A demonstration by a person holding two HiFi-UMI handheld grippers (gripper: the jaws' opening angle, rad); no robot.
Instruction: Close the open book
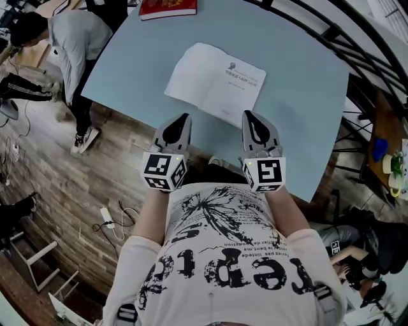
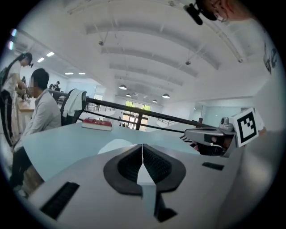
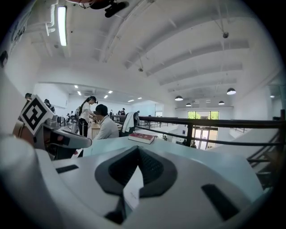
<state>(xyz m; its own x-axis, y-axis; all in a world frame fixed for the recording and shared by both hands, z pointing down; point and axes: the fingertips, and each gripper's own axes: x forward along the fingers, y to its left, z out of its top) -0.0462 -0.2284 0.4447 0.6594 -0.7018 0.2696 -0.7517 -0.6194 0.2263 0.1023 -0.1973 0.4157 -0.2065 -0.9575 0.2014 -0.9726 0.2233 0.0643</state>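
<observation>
Head view | open book (image 1: 213,79) lies just far of left claw (image 1: 181,126) and right claw (image 1: 252,124), spine near-far | both pinched together, empty

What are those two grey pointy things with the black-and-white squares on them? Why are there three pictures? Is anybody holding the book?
They are grabbing tools, like big tongs. A person holds one in each hand. The head view comes from a camera on the person's head, looking down at the left gripper and the right gripper. The squared cubes are part of the tools. The other two pictures come from little cameras riding on each tool, looking along its jaws. On the pale blue table lies an open book with white pages, and a red book sits at the far edge. Nothing is held. Both pairs of jaws are pressed together, and the open book lies just ahead of them.
</observation>
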